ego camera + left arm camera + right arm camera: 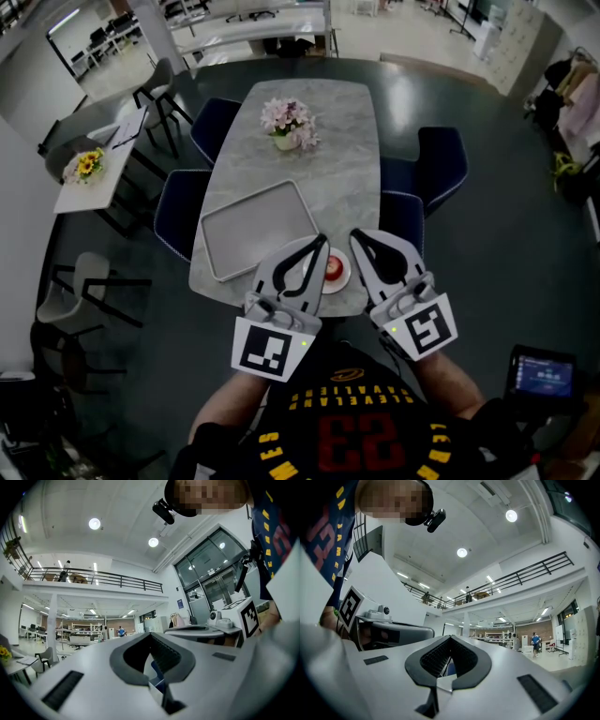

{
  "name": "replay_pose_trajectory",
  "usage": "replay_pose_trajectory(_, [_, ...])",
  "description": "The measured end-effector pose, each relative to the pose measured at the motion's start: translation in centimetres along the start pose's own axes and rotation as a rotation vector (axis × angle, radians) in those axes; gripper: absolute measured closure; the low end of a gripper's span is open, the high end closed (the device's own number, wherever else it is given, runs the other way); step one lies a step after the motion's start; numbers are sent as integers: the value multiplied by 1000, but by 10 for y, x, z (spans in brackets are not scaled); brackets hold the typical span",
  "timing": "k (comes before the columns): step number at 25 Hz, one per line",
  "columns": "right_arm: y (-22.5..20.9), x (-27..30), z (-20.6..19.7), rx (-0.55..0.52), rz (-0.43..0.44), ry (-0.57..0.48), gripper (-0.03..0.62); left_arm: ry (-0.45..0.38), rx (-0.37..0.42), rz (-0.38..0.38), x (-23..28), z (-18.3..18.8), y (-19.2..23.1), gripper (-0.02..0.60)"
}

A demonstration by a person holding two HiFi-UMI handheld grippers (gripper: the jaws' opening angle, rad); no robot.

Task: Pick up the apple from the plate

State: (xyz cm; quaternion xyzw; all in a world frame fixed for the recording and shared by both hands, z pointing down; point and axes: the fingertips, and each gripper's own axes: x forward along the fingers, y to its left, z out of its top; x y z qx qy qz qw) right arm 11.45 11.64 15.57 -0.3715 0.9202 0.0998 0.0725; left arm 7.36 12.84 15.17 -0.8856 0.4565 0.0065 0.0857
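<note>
A grey marble surface stands in an open office hall. At its 6 o'clock edge the red apple sits on a small white plate, in neither tool's hold. The left tool is just beside it at 9 o'clock and the right tool at 3 o'clock. Each tool's jaws meet at the tips with nothing between them. Both gripper views look out into the hall and show no apple. An empty tray lies at 10 o'clock and a flower pot farther off at 12.

I judge the main risk is a shut tip nudging the apple. It could then roll off the plate and over the near edge.
</note>
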Motion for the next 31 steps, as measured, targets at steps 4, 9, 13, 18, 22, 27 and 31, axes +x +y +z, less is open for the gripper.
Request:
replay_pose_trajectory(4, [1, 3, -1, -1, 4, 3, 588, 10, -13, 0, 1, -3, 3, 581])
replay_pose_trajectory(9, [-1, 5, -3, 9, 0, 11, 588, 13, -15, -7, 5, -3, 4, 581])
replay_pose_trajectory(13, [-2, 11, -7, 21, -4, 20, 588, 22, -21, -13, 8, -5, 8, 581])
replay_pose_trajectory(18, [-7, 18, -12, 28, -14, 26, 588, 38, -26, -25, 13, -11, 14, 581])
replay_pose_trajectory(22, [-11, 24, -18, 36, -22, 39, 588, 52, -43, -29, 17, -17, 21, 581])
replay_pose_trajectory(27, [-18, 35, -32, 48, -33, 59, 588, 72, -58, -37, 26, -30, 33, 581])
replay_pose_trajectory(31, [-27, 50, -49, 48, -31, 76, 588, 91, -72, -37, 37, -45, 47, 581])
